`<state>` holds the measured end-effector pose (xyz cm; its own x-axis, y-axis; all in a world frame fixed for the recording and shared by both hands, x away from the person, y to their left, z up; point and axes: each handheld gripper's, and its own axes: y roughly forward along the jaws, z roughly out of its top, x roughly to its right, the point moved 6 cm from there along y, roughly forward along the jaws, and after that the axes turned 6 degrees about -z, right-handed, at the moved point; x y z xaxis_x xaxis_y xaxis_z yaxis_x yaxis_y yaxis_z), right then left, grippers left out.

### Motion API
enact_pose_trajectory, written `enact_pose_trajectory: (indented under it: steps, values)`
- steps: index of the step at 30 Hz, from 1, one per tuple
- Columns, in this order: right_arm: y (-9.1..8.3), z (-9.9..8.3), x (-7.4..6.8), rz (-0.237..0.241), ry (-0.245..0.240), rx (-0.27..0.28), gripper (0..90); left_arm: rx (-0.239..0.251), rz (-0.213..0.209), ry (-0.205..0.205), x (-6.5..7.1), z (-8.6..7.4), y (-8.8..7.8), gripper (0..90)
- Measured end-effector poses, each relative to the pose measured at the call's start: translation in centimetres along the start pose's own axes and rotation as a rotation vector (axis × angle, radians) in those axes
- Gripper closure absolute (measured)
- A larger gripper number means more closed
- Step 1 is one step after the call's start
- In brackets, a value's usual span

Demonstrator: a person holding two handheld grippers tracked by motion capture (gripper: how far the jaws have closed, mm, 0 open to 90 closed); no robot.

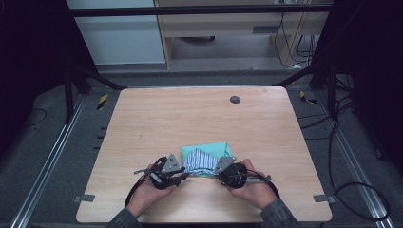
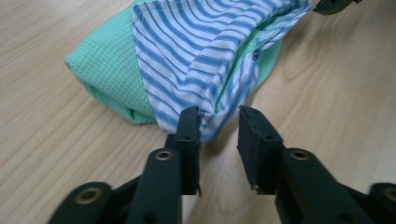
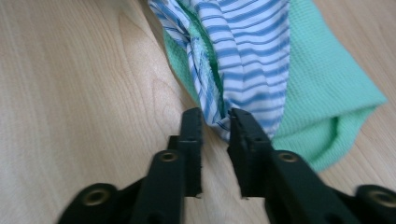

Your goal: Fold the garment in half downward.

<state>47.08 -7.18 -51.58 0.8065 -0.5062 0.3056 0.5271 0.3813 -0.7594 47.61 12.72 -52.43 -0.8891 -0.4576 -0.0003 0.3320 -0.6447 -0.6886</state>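
Observation:
A folded cloth lies on the wooden table near its front edge, mint green waffle fabric (image 1: 211, 148) with a blue-and-white striped layer (image 1: 198, 160) on top. My left gripper (image 1: 184, 174) sits at the cloth's left front corner and my right gripper (image 1: 217, 175) at its right front corner. In the left gripper view the jaws (image 2: 219, 119) stand apart, and the striped corner (image 2: 205, 70) hangs just at their tips, brushing one pad. In the right gripper view the jaws (image 3: 215, 116) also stand apart, with the striped edge (image 3: 252, 56) reaching loosely between their tips. The right gripper's jaw tip (image 2: 334, 4) peeks in at the far corner.
The table (image 1: 142, 123) has a dark round grommet (image 1: 235, 99) near its back edge. Metal frame rails run along both sides, and cables (image 1: 351, 185) lie on the floor at the right. A wooden cabinet stands behind the table.

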Motion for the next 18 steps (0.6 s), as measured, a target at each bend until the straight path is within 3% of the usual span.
enact_pose_trajectory:
  steps: [4, 8, 14, 18]
  values:
    - [-1.3, -0.9, 0.2, -0.013, 0.045, 0.022, 57.9, 0.035, 0.024, -0.024, 0.0, -0.2, -1.6, 57.5]
    - [-2.2, -1.9, 1.2, -0.06, 0.095, 0.02, 46.3, 0.04, 0.071, -0.035, -1.2, 0.0, -2.5, 43.8]
    - [-2.9, -3.6, 3.4, -0.15, 0.191, 0.034, 24.0, 0.033, 0.116, -0.092, -3.7, -0.2, -3.4, 24.0]
    - [-2.7, -5.1, 5.5, -0.186, 0.3, 0.044, 16.7, 0.017, 0.16, -0.145, -6.1, -0.8, -3.8, 15.2]
